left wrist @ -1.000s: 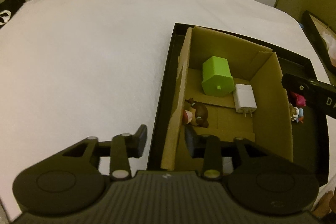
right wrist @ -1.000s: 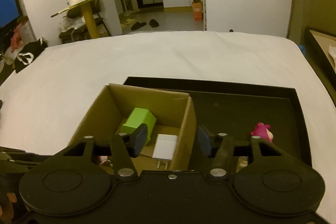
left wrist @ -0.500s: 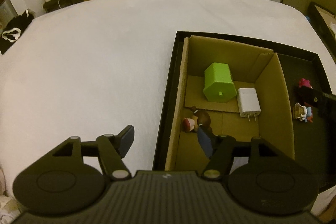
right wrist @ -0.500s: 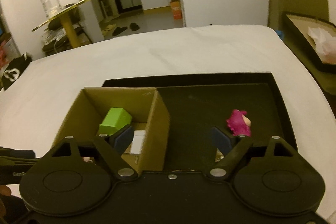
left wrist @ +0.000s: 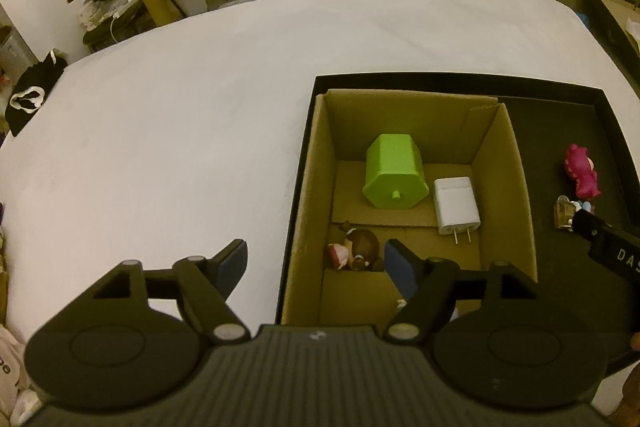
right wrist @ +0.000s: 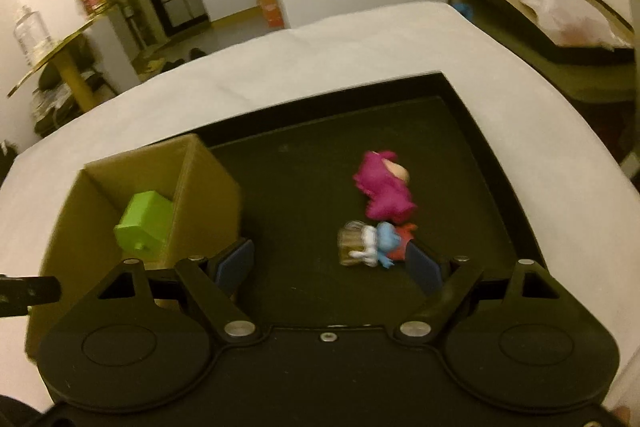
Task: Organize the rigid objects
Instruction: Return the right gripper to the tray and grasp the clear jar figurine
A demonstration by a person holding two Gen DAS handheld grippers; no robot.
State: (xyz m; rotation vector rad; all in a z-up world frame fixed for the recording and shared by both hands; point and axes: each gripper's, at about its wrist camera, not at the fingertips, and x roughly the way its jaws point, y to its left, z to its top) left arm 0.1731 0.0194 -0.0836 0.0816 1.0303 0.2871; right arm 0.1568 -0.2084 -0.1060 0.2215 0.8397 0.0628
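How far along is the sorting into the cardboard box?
Done: green block, white charger and brown figurine lie in the cardboard box. In hand: nothing; the right gripper is open near the blue figurine. Left: that and the pink figurine on the black tray.

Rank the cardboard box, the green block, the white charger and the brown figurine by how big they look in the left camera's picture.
1. cardboard box
2. green block
3. white charger
4. brown figurine, though it looks close to the charger, and the left claw's finger partly hides it, so those two are unsure.
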